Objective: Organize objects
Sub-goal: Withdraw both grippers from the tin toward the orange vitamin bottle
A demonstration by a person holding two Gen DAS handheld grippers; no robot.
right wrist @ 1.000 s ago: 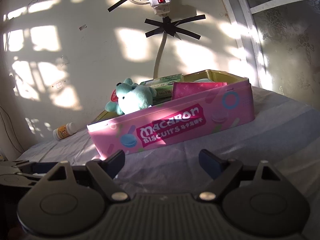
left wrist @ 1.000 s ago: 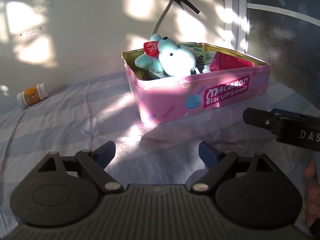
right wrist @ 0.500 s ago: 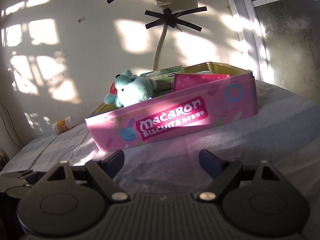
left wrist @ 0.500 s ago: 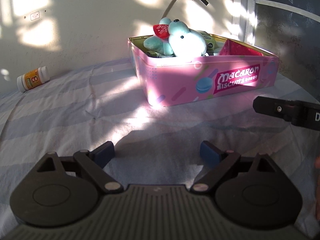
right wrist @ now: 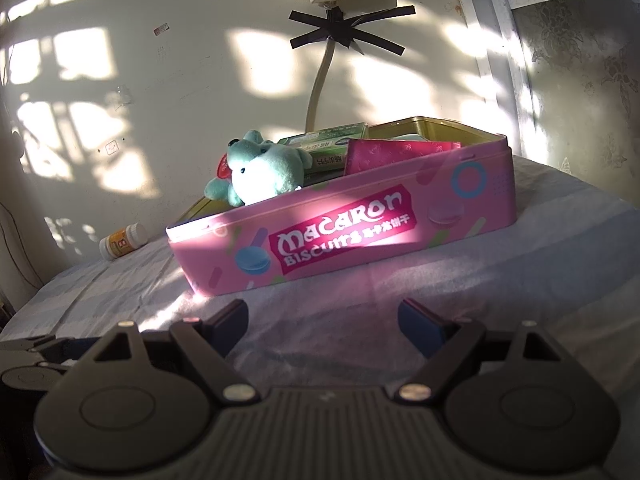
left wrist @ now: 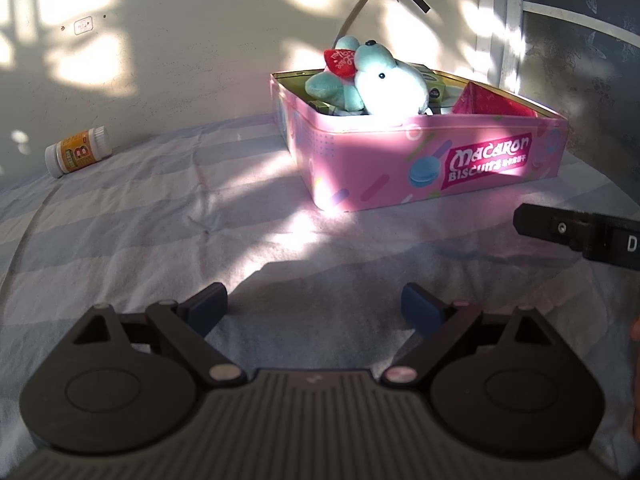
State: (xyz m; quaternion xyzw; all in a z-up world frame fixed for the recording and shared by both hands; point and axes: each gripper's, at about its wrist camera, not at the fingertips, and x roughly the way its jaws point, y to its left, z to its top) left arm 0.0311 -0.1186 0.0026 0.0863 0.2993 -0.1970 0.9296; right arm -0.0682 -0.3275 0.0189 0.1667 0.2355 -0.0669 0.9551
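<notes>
A pink rectangular metal biscuit tin, printed with blue macarons and white lettering on magenta, has a gold inside. The teal plush bear has a white muzzle and red heart. At ten o'clock, a white plastic bottle wears an orange label. The cloth is striped pale blue.

A pink biscuit tin hides the lower body of the teal plush toy and most of a green carton and a red packet; what lies beneath them cannot be told. The small bottle bears a label too small to read. The right gripper is cut off at the left-wrist view's edge
</notes>
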